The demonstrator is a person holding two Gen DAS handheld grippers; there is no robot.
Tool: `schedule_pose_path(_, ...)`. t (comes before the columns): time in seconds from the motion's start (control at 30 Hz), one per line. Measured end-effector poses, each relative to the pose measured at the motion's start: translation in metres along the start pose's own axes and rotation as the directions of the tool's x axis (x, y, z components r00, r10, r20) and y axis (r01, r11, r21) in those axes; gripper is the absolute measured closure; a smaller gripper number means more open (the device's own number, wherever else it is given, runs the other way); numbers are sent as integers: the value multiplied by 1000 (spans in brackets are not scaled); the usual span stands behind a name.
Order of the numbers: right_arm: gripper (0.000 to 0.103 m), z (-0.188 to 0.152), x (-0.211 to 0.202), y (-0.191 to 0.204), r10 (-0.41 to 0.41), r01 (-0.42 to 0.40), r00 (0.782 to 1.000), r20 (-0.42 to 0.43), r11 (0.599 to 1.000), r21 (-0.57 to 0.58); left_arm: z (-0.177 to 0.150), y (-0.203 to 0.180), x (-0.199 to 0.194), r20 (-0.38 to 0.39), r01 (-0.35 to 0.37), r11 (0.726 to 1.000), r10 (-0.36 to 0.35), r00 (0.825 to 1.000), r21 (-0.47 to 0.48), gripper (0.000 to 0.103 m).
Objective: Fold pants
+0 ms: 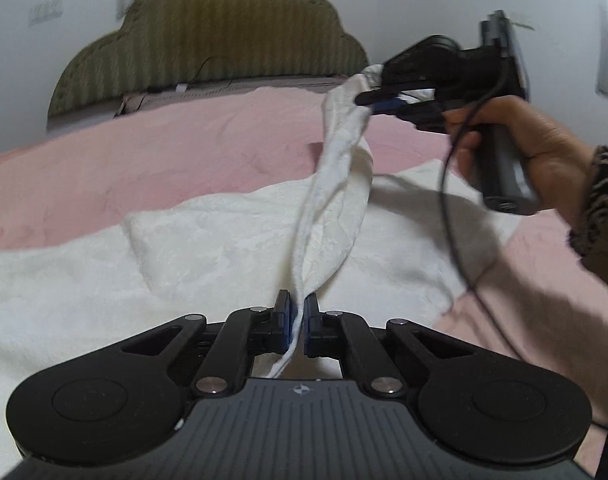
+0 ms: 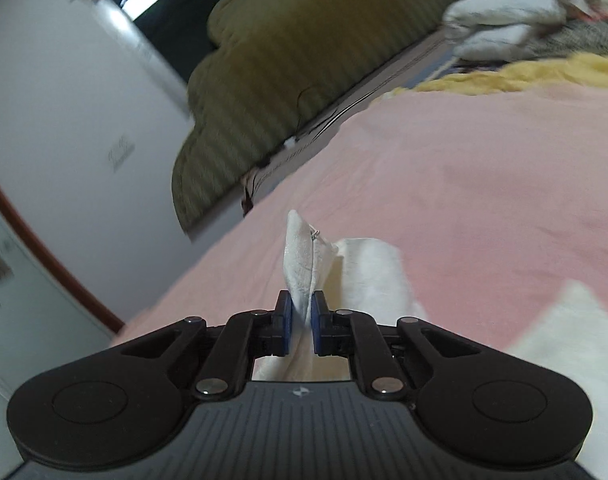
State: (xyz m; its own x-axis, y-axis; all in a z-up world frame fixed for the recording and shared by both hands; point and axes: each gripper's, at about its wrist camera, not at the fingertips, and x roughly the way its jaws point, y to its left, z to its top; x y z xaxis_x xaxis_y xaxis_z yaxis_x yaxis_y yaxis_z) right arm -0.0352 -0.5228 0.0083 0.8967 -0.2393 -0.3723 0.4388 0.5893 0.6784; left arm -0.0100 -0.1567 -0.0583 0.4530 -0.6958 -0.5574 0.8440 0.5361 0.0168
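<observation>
The white pants (image 1: 223, 240) lie spread across a pink bed cover (image 1: 163, 152). My left gripper (image 1: 298, 312) is shut on one edge of the pants, low and near the camera. A taut band of the fabric (image 1: 336, 184) runs up from it to my right gripper (image 1: 378, 100), which is held in a hand at the upper right and is shut on the other end. In the right wrist view my right gripper (image 2: 301, 312) pinches a white corner of the pants (image 2: 304, 256) that sticks up between its fingers.
An olive scalloped headboard (image 1: 223, 32) stands at the far end of the bed against a white wall. A yellow blanket (image 2: 524, 72) and a pile of pale clothes (image 2: 512, 12) lie at the far right. A black cable (image 1: 452, 200) hangs from the right gripper.
</observation>
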Motion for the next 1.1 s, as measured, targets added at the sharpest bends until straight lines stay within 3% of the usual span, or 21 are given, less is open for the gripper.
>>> schedule_pose_path(0.1,93,-13,-54,-36,6,-10,999,39,996,87,-6,-10,-7,15,-14,997,13,1000,79,98)
schedule_pose_path(0.23,93,-36,-91,-73,-42,39,999,15,990,138,-6,-8,6,-30,-24,998,26,999,58,97)
schedule_pose_path(0.4,90,-51,-91,-102,-54,67,997,-60,968,241,-3,-15,14,-35,-61,994,65,997,86,85)
schedule_pose_path(0.47,86,-52,-87,-103,-49,61,997,-54,962,265,-4,-19,17,-32,-83,990,87,996,113,83)
schedule_pose_path(0.53,75,-52,-80,-101,-38,50,998,-48,962,269,-3,-21,19,-28,-99,987,104,994,128,81)
schedule_pose_path(0.6,73,-53,-72,-103,-23,35,999,-46,958,283,-2,-21,21,-27,-106,986,111,993,129,82)
schedule_pose_path(0.63,73,-53,-70,-103,-27,38,999,-42,958,283,-1,-21,22,-29,-107,986,111,993,127,81)
schedule_pose_path(0.67,73,-53,-68,-102,-27,36,999,-36,960,278,-1,-22,21,-30,-112,986,116,993,127,91)
schedule_pose_path(0.73,90,-52,-72,-98,-32,36,999,-20,963,267,-1,-22,16,-14,-110,985,113,994,131,94)
schedule_pose_path(0.77,92,-52,-78,-96,-32,32,999,-4,968,251,-2,-22,12,2,-106,985,107,994,136,95)
schedule_pose_path(0.9,92,-53,-111,-90,-68,61,997,35,983,175,-6,-29,-2,39,-102,976,96,995,190,96)
schedule_pose_path(1.1,92,-66,-144,-109,-101,95,995,16,975,203,-20,-40,-12,45,-101,960,93,995,261,96)
